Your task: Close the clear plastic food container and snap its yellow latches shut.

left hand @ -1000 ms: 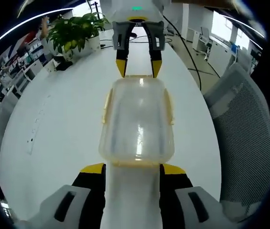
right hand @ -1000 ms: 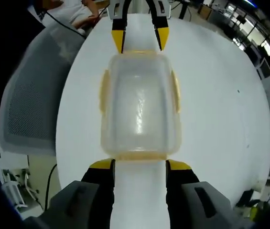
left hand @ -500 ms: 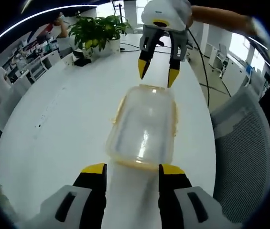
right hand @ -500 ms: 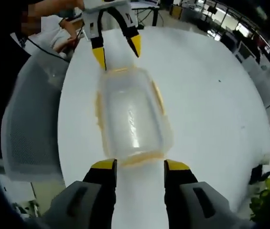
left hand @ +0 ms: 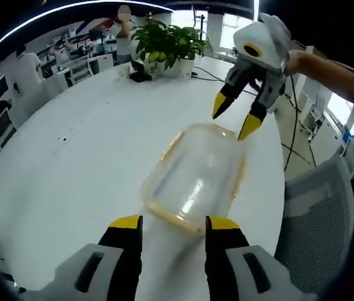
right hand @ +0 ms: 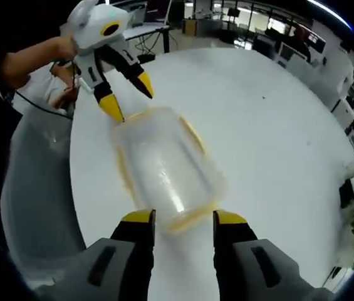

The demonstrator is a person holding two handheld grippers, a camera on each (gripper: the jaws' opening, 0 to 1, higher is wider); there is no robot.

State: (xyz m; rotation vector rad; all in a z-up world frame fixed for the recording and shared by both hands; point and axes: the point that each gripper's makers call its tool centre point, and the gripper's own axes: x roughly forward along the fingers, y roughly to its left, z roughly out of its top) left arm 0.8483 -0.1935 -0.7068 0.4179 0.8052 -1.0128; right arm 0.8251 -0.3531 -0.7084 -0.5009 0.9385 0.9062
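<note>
The left tool point(left hand: 167, 224) has its yellow-tipped jaws spread, nothing between them, and the near end of the container point(left hand: 192, 179) lies just ahead of the tips on the white bench point(left hand: 70, 169). The container is clear with a yellowish rim, its lid on, and it runs away from this tool at a slant toward the upper right. At its far end stands the right tool point(left hand: 234, 122), held by a hand point(left hand: 299, 63); its two yellow tips are also apart, angled down toward the far rim, one tip close to or touching the corner, though contact cannot be told. Beyond that, at the far edge of the bench, is a plant point(left hand: 164, 41), and to the right of the bench a grey mesh chair point(left hand: 317, 219). From the right tool point(right hand: 183, 219), jaws likewise spread and empty, the container point(right hand: 164, 166) starts just ahead of the tips and slants away to the upper left on the bench point(right hand: 270, 138). The left tool point(right hand: 125, 95) stands at its far end, jaws open astride the far corner, gripped by a hand point(right hand: 64, 47). The latches' state cannot be told.
</note>
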